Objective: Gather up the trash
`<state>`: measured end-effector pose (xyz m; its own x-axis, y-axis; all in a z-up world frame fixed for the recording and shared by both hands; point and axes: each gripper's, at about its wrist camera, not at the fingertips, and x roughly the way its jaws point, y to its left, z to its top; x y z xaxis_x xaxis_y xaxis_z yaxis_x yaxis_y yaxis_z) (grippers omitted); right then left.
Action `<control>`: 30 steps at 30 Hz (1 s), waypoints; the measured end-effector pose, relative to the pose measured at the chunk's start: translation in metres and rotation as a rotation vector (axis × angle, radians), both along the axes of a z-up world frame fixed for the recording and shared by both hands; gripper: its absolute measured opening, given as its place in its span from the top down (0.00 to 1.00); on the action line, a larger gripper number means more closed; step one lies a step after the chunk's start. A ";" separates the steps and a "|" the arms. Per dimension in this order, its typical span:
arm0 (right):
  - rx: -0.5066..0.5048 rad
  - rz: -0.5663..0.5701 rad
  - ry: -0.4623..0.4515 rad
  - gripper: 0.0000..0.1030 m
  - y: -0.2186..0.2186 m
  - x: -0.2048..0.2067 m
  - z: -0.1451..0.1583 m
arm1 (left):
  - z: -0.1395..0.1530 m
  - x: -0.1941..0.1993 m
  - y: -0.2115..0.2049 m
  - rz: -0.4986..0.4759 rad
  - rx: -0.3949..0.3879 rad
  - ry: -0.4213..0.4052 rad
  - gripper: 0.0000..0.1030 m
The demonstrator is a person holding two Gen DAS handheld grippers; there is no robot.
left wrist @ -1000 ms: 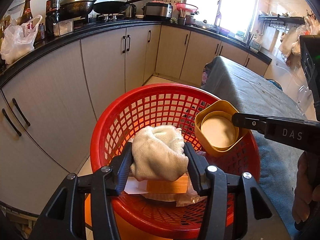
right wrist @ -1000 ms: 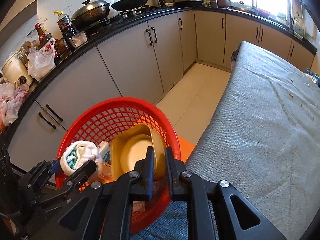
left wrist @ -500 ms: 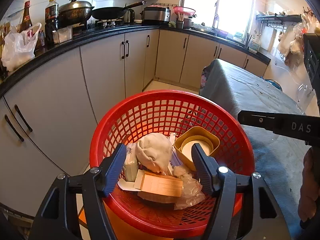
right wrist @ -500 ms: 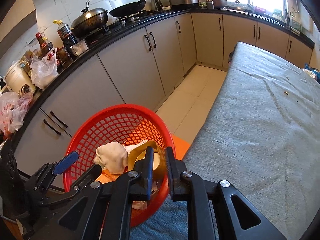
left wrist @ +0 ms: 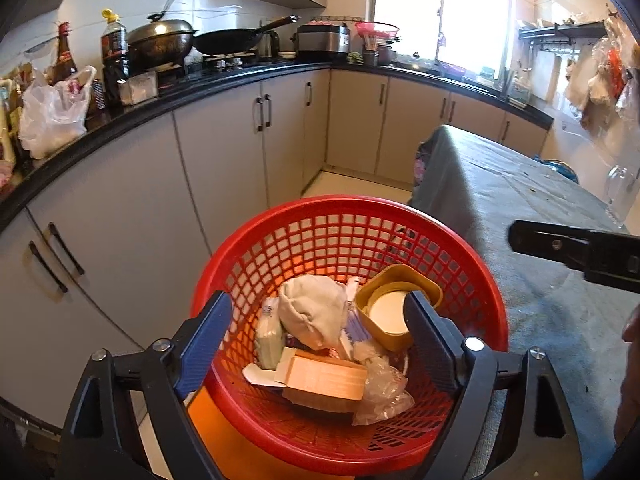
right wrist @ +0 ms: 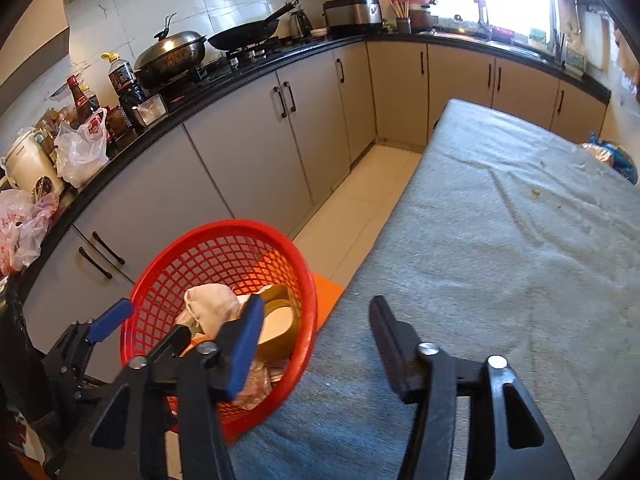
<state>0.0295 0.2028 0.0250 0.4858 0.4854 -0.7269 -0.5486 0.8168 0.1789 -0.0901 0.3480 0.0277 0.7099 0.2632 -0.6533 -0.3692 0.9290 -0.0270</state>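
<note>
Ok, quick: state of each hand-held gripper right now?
Left hand-held gripper: open, holding nothing, above the red basket.
Right hand-held gripper: open, holding nothing.

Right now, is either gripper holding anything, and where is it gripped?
Nothing is held. The left gripper and right gripper are both open; the white wad and yellow container lie in the red basket.

a wok [right wrist: 245,36] and lidded pan [right wrist: 172,57] sit on the counter [right wrist: 120,152].

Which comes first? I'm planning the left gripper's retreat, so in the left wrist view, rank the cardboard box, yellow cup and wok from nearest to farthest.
1. cardboard box, low in the basket, between the fingers.
2. yellow cup, basket's right side.
3. wok, on the far counter, upper left.
</note>
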 end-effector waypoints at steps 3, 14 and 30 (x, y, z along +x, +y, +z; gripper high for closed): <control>-0.020 -0.026 -0.031 0.25 -0.007 -0.003 0.003 | 0.004 -0.003 0.000 0.058 0.030 -0.002 0.11; -0.102 -0.123 -0.152 0.12 -0.036 -0.025 0.013 | 0.029 -0.031 -0.007 0.235 0.156 -0.035 0.05; -0.153 -0.139 -0.344 0.07 -0.127 -0.125 0.023 | 0.050 -0.088 -0.084 0.188 0.213 -0.086 0.04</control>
